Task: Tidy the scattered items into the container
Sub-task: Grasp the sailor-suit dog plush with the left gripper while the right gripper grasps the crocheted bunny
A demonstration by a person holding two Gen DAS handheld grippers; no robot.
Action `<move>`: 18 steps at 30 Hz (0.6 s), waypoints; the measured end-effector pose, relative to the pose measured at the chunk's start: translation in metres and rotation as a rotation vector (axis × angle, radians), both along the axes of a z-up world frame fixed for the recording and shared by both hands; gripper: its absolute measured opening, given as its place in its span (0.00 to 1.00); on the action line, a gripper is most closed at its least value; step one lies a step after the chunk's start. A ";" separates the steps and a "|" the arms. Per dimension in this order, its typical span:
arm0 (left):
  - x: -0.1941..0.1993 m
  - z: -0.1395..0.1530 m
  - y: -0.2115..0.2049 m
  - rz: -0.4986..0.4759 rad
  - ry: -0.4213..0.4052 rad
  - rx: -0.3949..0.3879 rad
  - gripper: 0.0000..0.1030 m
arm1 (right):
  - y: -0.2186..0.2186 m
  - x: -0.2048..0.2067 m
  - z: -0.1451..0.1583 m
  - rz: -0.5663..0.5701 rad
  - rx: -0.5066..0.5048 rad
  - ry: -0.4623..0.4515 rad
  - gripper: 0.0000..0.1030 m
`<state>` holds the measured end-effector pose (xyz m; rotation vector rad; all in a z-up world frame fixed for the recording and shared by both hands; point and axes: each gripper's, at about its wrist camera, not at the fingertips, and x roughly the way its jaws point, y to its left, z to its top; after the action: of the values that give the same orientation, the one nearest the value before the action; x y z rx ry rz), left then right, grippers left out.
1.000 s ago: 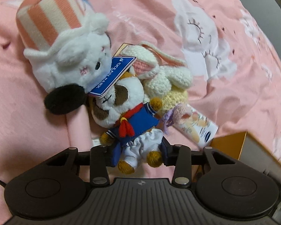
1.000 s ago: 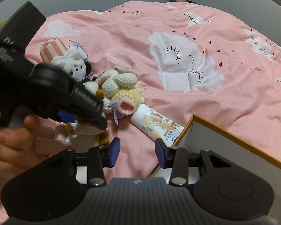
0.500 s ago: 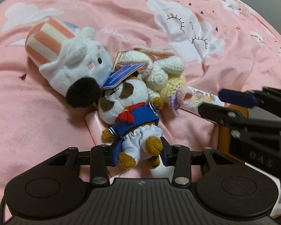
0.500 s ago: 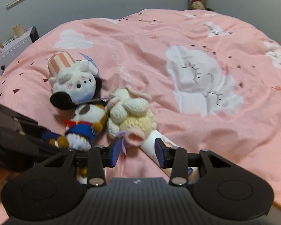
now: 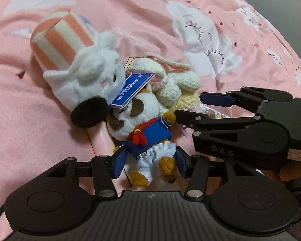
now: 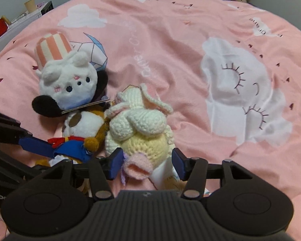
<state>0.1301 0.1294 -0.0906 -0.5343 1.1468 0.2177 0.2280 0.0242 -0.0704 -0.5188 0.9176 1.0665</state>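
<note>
1. The left gripper (image 5: 149, 165) sits at 6 o'clock in its own view. Its blue jaws are opening. The legs of a small sailor plush (image 5: 144, 134) lie between them, and the pads look just beside the legs, not squeezing.
2. The sailor plush has a white and brown face, a blue top, a red scarf and white frilly shorts. It lies on the pink blanket (image 5: 130, 20), head toward 12 o'clock.
3. A blue paper tag (image 5: 131, 89) rests on its head.
4. A white plush with a striped hat (image 5: 84, 76) lies at 10 o'clock from the sailor plush and touches it. Its black round part points toward 6 o'clock.
5. A cream crochet bunny (image 5: 176, 86) lies at 1 o'clock from the sailor plush, right up against it.
6. The right gripper (image 5: 192, 106) comes in from 3 o'clock in the left view, over the bunny's lower end.
7. In the right view the right gripper (image 6: 147, 161) has its jaws opening too. The yellow and pink bottom of the crochet bunny (image 6: 142, 128) is between them. The pads stand apart from it on both sides.
8. A printed tube (image 6: 166, 177) peeks out under the bunny at 6 o'clock.
9. I cannot see the container in these views.
</note>
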 end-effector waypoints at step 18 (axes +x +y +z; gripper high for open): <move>-0.001 -0.004 0.001 -0.013 -0.059 -0.009 0.49 | 0.002 0.001 -0.008 -0.052 0.033 0.035 0.42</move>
<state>0.1290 0.1307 -0.0943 -0.5379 1.0938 0.1846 0.2288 0.0258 -0.0782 -0.4479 0.9377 1.0446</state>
